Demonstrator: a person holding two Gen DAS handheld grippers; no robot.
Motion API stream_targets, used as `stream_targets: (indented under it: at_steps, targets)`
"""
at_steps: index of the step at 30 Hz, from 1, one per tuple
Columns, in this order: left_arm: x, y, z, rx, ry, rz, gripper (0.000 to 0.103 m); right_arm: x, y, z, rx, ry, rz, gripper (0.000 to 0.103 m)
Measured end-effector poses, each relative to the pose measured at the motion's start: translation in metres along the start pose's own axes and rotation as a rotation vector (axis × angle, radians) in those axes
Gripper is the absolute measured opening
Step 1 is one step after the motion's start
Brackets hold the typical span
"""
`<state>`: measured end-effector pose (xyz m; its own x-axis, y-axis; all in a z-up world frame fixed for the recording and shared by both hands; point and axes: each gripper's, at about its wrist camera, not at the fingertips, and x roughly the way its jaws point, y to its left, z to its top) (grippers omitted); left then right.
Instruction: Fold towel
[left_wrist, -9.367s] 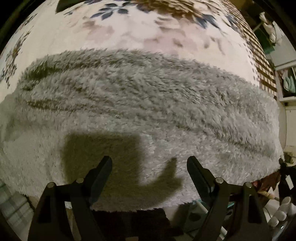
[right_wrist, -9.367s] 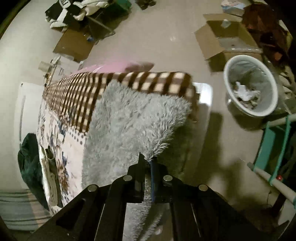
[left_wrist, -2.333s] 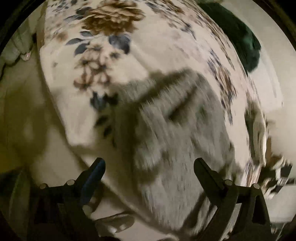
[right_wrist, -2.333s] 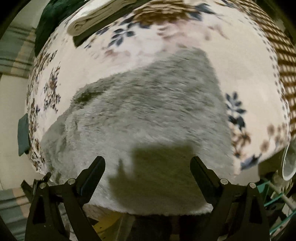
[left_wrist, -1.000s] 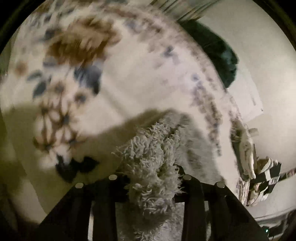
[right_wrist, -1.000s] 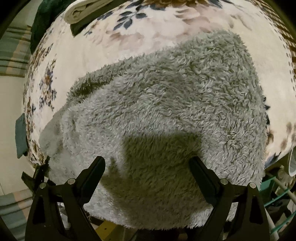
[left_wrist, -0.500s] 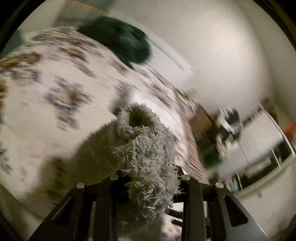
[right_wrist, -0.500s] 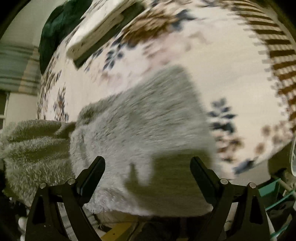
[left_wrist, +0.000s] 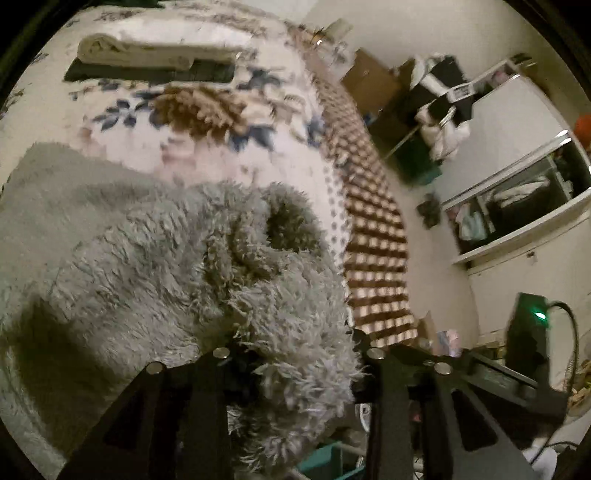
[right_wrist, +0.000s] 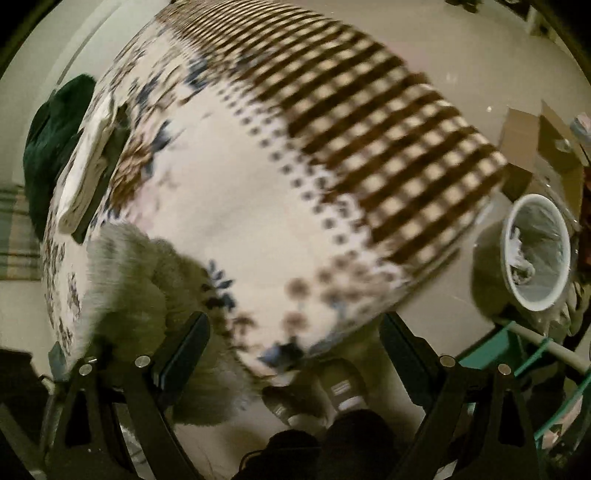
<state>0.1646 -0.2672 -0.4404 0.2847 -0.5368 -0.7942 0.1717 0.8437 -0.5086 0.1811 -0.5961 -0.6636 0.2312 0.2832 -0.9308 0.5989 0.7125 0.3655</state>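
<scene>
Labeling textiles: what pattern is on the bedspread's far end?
Brown and cream check, on the bedspread; clearest in the right wrist view.

One grey towel (left_wrist: 155, 280), two tools, one white bin (right_wrist: 537, 251), two folded cloths (left_wrist: 155, 55)

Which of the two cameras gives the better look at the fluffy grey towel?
The left wrist view. There the towel fills the lower left, sharp enough to show its pile and a rolled fold bunched between the fingers. The right wrist view shows only a blurred patch of it at lower left.
</scene>
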Motion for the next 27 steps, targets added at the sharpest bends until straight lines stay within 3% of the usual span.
stream_targets:
  at_steps: [1,3,4,7,10,12,17,20,22,24,25,27]
  targets:
    - [-0.004,-0.004,0.002,0.002,-0.008,0.007,0.048,0.0,-0.002,0.0,0.004,-0.002,-0.002,0.095]
    - [-0.012,-0.015,0.006,0.029,-0.03,-0.02,0.091,-0.002,-0.009,-0.001,0.014,-0.004,0.012,0.095]
    - [-0.019,-0.022,0.009,0.049,-0.044,-0.022,0.095,-0.002,-0.013,-0.001,0.018,-0.005,0.02,0.095]
    - [-0.033,-0.036,0.016,0.097,-0.031,-0.057,0.096,-0.001,-0.017,-0.002,0.028,-0.011,0.046,0.101]
    - [-0.055,-0.023,0.035,0.104,-0.023,0.001,0.096,0.002,-0.005,-0.003,0.014,-0.015,0.116,0.101]
    - [-0.069,0.005,0.05,0.073,-0.028,0.07,0.096,0.009,0.01,-0.005,-0.004,-0.004,0.177,0.101]
    - [-0.089,0.126,0.086,-0.06,-0.009,0.298,0.096,0.051,0.063,-0.003,-0.057,0.081,0.338,0.102]
    - [-0.08,0.173,0.099,-0.102,0.01,0.335,0.096,0.084,0.092,0.004,-0.097,0.108,0.326,0.102]
    - [-0.063,0.185,0.106,-0.089,0.05,0.328,0.096,0.117,0.098,0.009,-0.069,0.213,0.254,0.1]
    - [-0.045,0.19,0.108,-0.06,0.094,0.335,0.096,0.13,0.095,0.016,0.03,0.246,0.293,0.063]
    - [-0.038,0.191,0.108,-0.045,0.116,0.329,0.096,0.127,0.095,0.02,0.042,0.227,0.302,0.036]
    - [-0.023,0.198,0.107,-0.043,0.153,0.345,0.096,0.106,0.102,0.031,-0.004,0.104,0.263,0.032]
